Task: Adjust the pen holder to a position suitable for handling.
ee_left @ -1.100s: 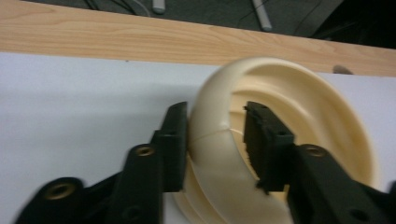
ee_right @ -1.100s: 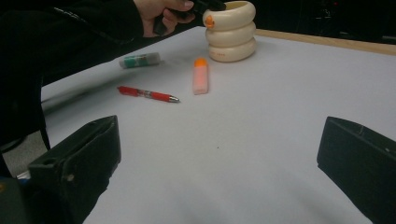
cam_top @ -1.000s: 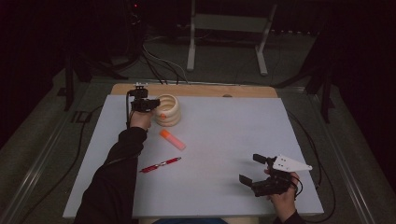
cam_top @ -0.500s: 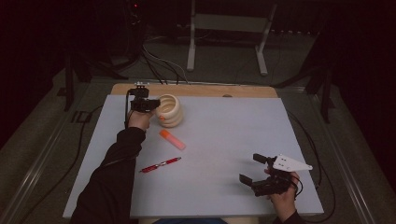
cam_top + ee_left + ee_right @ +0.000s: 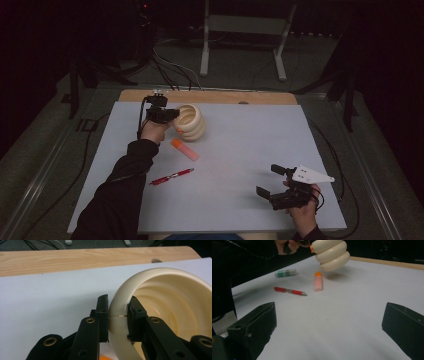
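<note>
Left tongs [image 5: 167, 115] pinched on the rim of the cream ribbed cup [image 5: 191, 122], one jaw outside, one inside, having just closed further; cup lifted off the bench [image 5: 235, 150] at the far left, tilted. Could slip or swing: a thin grip on a smooth curved wall, weight hanging to one side. Could drop onto the orange marker [image 5: 184, 149] just below, or knock the red pen [image 5: 171, 176] nearer. Glue stick [image 5: 286, 272] lying beyond the pen. Right tongs [image 5: 272, 181] wide, holding nothing, low at the near right. Pale blue sheet over a wooden top; dark room, cables on the floor, a metal stand [image 5: 243, 30] behind
</note>
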The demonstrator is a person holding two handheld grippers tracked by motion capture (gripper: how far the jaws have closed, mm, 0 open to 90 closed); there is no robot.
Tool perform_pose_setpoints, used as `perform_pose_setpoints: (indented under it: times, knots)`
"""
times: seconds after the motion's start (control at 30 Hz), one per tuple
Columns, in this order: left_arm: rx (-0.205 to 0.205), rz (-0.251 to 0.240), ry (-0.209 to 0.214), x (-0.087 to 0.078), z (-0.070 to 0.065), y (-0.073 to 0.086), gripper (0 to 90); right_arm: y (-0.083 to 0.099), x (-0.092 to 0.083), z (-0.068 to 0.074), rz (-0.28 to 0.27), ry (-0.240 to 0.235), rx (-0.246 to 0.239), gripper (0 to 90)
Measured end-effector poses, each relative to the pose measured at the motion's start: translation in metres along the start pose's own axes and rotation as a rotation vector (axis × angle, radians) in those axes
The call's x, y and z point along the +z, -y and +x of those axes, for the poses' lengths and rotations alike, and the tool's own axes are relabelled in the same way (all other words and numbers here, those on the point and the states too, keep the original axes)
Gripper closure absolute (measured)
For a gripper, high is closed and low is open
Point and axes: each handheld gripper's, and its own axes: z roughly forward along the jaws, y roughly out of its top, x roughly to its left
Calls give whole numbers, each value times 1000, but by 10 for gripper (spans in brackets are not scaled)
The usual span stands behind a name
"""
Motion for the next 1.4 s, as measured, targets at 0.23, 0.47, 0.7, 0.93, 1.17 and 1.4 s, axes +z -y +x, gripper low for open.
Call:
perform_pose_setpoints:
  times: [0.23,0.47,0.7,0.93,1.17,1.4]
  knots:
    - [56,34,70,-3,-22,4,768,0,0,0,-1,0,-1,0]
    - [116,50,125,-9,-45,8,768,0,0,0,-1,-1,0,0]
    - [179,72,182,-13,-70,14,768,0,1,0,2,-3,2,0]
    - [239,108,214,-9,-92,23,767,-1,1,0,-1,-2,0,0]
    - [286,149,228,-2,-107,32,766,-1,0,0,-3,0,0,0]
    - [312,185,248,7,-118,40,764,-1,0,0,-1,0,0,0]
